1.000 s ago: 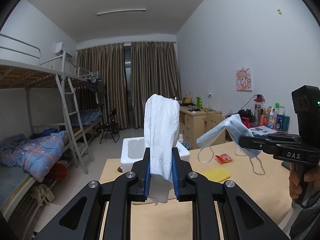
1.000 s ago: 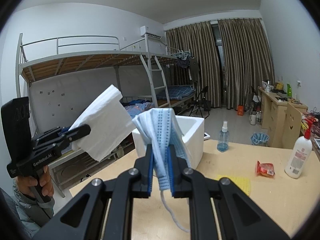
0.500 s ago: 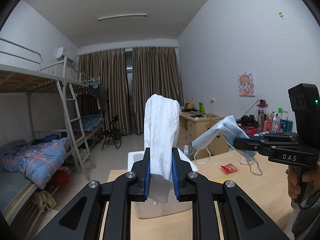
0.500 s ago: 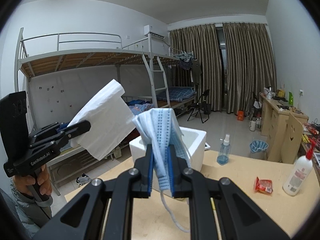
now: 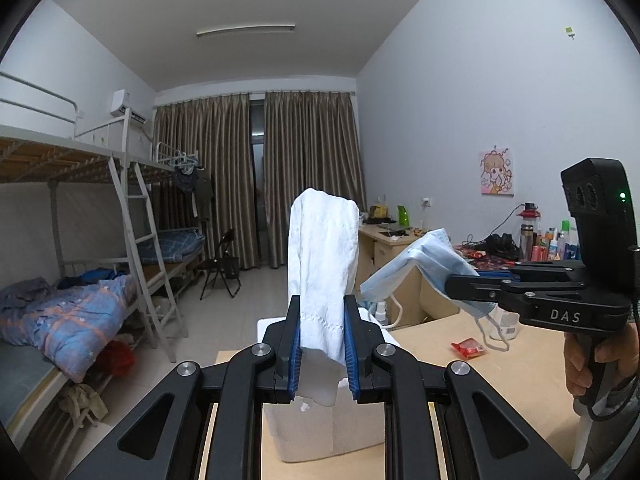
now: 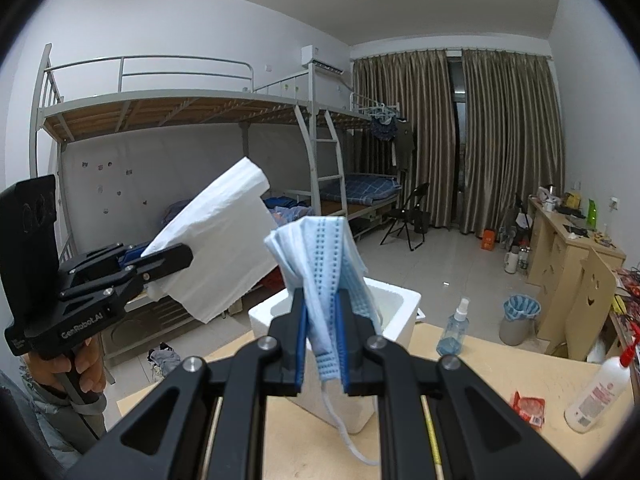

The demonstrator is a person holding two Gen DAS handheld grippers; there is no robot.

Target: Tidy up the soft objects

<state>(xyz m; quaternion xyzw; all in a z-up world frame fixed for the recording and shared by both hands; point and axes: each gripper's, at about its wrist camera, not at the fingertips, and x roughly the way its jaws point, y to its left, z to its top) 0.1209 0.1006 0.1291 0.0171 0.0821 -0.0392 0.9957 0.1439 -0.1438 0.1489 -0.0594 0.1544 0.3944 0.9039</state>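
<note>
The left gripper [image 5: 322, 344] is closed tight on a white folded cloth [image 5: 322, 264], which stands up out of the jaws through the centre of the left wrist view, its lower edge poking out below the pads. The right gripper [image 6: 323, 342] is likewise clamped on a pale blue face mask [image 6: 320, 264], bunched in the centre of its own view with an ear loop dangling toward the bottom of the frame.

Both things look very light and limp. The cloth keeps some shape from its fold, but I'd expect it to flop once let go. The mask is thin pleated fabric; its loose loops could snag on a pad or on a box edge. Pinching either by a folded edge or the bunched middle, as now, seems the sensible hold; neither is fragile or slippery.

Just beyond both grippers, low in the centre of each view, sits a white foam box [image 6: 400, 300], open at the top, which I judge to be where they go. It rests on a light wooden table [image 6: 492, 364]. On the table's right side lie a small red packet [image 6: 529, 402], a white pump bottle [image 6: 596, 394] and a clear spray bottle [image 6: 454, 330].

Around it is a dormitory room: metal bunk beds [image 6: 192, 108] at upper left, brown curtains [image 6: 460, 136] at the far end, a folding chair [image 6: 410, 220] and desks along the right wall.
</note>
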